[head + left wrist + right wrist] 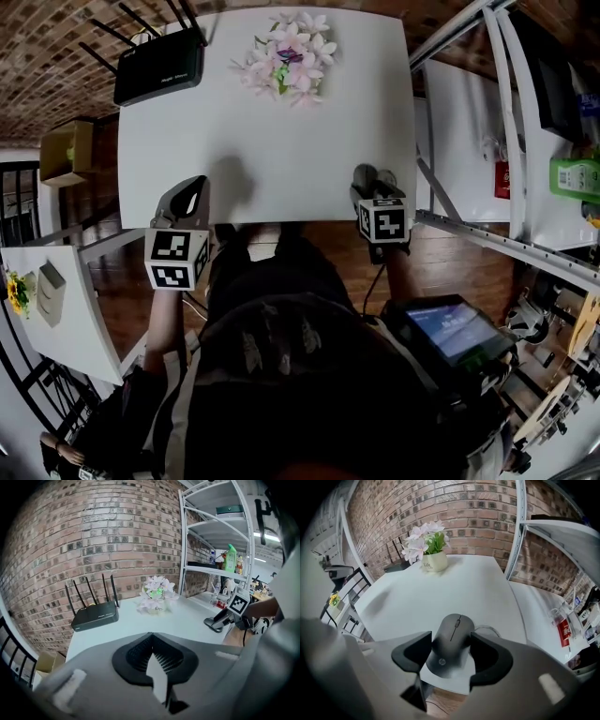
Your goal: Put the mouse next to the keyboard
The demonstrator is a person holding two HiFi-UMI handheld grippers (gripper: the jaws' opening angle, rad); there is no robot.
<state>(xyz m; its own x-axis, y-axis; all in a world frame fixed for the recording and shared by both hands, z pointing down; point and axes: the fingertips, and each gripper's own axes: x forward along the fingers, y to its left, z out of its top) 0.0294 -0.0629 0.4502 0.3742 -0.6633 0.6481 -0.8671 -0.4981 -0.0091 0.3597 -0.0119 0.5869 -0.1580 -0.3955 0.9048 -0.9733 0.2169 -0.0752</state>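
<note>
Presently the right gripper (pixel 451 654) has its fingers (pixel 411 651) closed against both flanks of the dark mouse (pixel 452 637). The mouse sits at the near edge of the white worktop (pixel 281 141), with its tail end out past the edge above the wood floor. Whether it rests on the surface or is raised just off it is hard to tell from these angles. The left gripper (pixel 155 663) hangs by the near-left corner of the worktop, its fingers pressed together on nothing. Farther back stand a black router (pixel 159 67) with four aerials and a pot of pale flowers (pixel 286 58), both well apart from the mouse. No keyboard shows in any view, so the spot for the mouse cannot be fixed from here.

The step in hand looks like carrying the gripped mouse. To do it well, squeeze evenly on the flanks, since the shell is smooth and rounded and could slip forward. Hold it level, lift only just clear, and find the keyboard first. Then lower the mouse flat beside it, not touching, before parting the fingers.
</note>
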